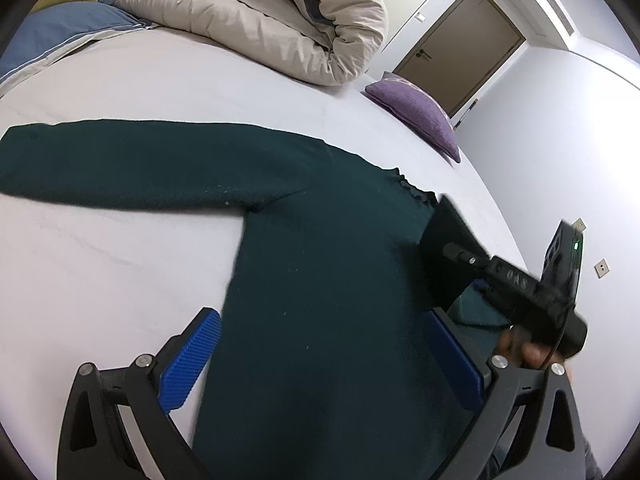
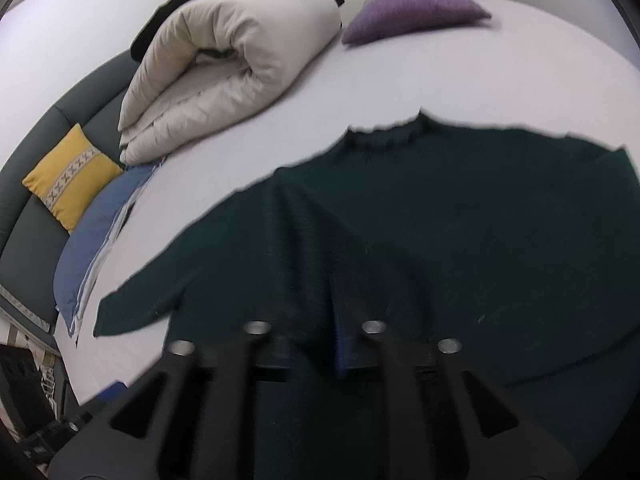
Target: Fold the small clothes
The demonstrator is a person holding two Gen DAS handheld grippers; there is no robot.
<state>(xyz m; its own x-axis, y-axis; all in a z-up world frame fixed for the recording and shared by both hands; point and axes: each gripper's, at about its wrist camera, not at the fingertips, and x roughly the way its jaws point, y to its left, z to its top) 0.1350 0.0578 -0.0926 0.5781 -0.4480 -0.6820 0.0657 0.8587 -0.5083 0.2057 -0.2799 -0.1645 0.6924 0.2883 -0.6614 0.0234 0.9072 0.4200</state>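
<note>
A dark green knitted sweater (image 1: 312,264) lies flat on the white bed sheet (image 1: 120,264), one sleeve stretched out to the left. My left gripper (image 1: 320,360) is open, its blue pads (image 1: 188,364) spread wide just above the sweater's body. In the right wrist view the sweater (image 2: 460,216) fills the near half, ruffled collar at the far edge. My right gripper (image 2: 312,320) hangs low over the sweater's body with its fingers close together; motion blur and dark cloth hide whether they pinch fabric. The right gripper's body (image 1: 520,288) shows in the left wrist view, over the sweater's right side.
A rolled beige duvet (image 1: 272,20) lies at the far side of the bed. A purple cushion (image 1: 420,116) sits near the bed's far right edge. Blue pillow (image 2: 100,224) and yellow cushion (image 2: 72,184) lie at the left by a grey headboard. A brown door (image 1: 460,48) stands beyond.
</note>
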